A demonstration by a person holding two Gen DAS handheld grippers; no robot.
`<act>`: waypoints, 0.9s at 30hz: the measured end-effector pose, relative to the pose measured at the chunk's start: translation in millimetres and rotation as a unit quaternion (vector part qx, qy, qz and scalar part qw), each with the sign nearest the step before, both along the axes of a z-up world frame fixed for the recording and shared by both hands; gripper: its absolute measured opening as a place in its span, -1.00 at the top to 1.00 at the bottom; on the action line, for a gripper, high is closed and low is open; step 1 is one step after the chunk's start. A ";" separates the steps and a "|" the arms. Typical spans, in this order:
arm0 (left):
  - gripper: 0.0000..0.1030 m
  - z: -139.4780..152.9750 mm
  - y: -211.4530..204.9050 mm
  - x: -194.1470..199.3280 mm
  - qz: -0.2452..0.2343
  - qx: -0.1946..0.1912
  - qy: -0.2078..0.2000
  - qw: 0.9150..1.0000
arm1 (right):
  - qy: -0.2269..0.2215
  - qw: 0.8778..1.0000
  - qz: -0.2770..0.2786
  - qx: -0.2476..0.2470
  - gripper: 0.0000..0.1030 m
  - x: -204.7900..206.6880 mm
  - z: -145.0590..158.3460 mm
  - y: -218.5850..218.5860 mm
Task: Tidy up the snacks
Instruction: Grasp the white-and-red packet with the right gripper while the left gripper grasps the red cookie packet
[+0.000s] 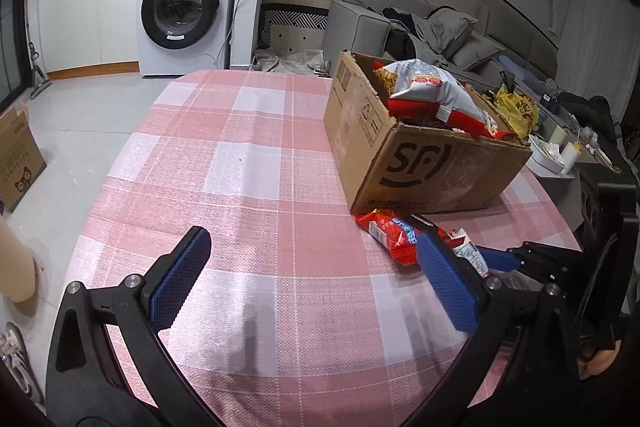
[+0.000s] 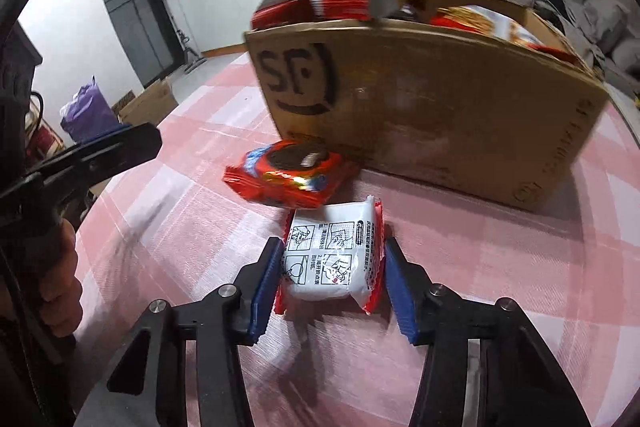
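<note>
A white snack packet [image 2: 332,259] with red crimped edges lies on the pink checked tablecloth [image 2: 180,227], back side up. My right gripper [image 2: 332,245] is shut on it, one blue pad touching each side. Just beyond lies a red biscuit packet [image 2: 288,175], against the foot of the SF cardboard box [image 2: 440,107]. The box holds several snack bags, a red and white one [image 1: 432,87] on top. My left gripper [image 1: 312,239] hangs open over bare cloth, left of the red packet [image 1: 392,231]. The right gripper's finger [image 1: 496,259] shows past the left gripper's right pad.
The cardboard box [image 1: 432,163] fills the table's far right. The table's round edge falls to a tiled floor with another carton [image 1: 16,155]. A washing machine [image 1: 184,7] and a grey sofa [image 1: 440,23] stand behind. A hand [image 2: 60,275] holds the left gripper's handle.
</note>
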State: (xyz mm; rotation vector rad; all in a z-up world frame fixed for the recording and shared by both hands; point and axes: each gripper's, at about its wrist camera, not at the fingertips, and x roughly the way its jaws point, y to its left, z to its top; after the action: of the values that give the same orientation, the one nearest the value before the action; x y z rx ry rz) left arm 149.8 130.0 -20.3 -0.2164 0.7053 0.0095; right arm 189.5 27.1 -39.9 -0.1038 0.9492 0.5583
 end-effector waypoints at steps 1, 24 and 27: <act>-0.99 -0.1 -1.3 0.2 -0.001 0.001 0.000 1.000 | 0.000 1.000 -0.003 0.004 0.02 0.3 0.6 -1.5; -0.99 -18.2 -43.6 9.7 -0.013 0.014 0.019 1.000 | -0.034 0.995 -0.059 0.067 0.02 1.6 45.2 -87.3; -0.99 -20.9 -56.8 12.2 -0.021 0.030 0.024 0.999 | -0.029 0.995 -0.069 0.071 0.02 5.0 44.4 -96.7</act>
State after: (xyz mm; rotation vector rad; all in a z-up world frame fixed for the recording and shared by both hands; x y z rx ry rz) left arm 162.0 73.1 -41.2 -0.1438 0.7558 -0.0033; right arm 194.5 -69.6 4.4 0.0730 0.8511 0.4921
